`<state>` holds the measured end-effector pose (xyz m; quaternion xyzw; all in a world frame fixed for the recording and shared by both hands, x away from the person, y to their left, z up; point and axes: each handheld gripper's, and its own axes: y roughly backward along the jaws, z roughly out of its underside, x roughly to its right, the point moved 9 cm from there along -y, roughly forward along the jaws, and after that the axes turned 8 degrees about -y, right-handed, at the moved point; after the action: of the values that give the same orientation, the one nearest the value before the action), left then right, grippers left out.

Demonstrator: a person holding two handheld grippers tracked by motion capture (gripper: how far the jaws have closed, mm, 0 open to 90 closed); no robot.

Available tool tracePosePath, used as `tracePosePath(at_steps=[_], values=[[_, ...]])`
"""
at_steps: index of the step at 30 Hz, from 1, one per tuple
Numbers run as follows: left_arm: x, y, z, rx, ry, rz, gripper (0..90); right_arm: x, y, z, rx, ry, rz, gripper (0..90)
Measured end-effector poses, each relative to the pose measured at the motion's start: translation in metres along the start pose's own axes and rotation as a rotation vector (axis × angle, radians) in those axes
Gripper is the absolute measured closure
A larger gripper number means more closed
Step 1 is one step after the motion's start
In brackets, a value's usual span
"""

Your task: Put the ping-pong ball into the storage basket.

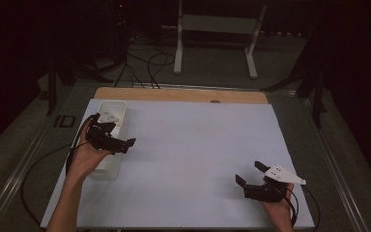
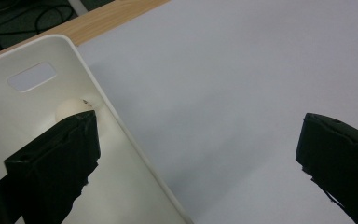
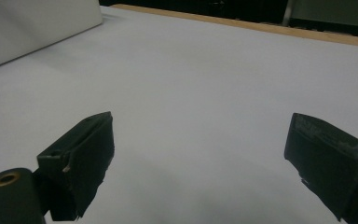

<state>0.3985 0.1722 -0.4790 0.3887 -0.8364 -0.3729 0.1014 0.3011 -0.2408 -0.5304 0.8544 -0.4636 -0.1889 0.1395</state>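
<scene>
A long white bin [image 1: 116, 105] lies along the left side of the white table sheet [image 1: 198, 145]. In the left gripper view a small white ball [image 2: 71, 108] rests inside the bin [image 2: 37, 60] near its slotted end wall. My left gripper [image 1: 120, 135] hovers over the bin's right wall, open and empty [image 2: 200, 123], one jaw above the bin and the other above the sheet. Near the front right of the table my right gripper [image 1: 249, 172] is open over bare sheet [image 3: 200, 123], with nothing between its jaws.
A wooden table edge [image 1: 183, 94] runs along the back of the sheet. Beyond it, cables [image 1: 149, 63] lie on the floor and a white stand [image 1: 217, 24] rises. The bin's outer wall [image 3: 37, 28] appears far off in the right gripper view.
</scene>
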Motion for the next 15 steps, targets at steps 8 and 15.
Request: tracePosePath(at_steps=[8, 15], values=[[0.007, 0.001, 0.001, 0.011, -0.012, 0.012, 0.3, 0.0, 0.0, 0.0, -0.001, 0.0, 0.001, 7.9], [0.012, 0.001, 0.003, 0.021, -0.014, 0.021, 0.3, 0.0, 0.001, 0.0, -0.001, -0.003, 0.004, 7.9]])
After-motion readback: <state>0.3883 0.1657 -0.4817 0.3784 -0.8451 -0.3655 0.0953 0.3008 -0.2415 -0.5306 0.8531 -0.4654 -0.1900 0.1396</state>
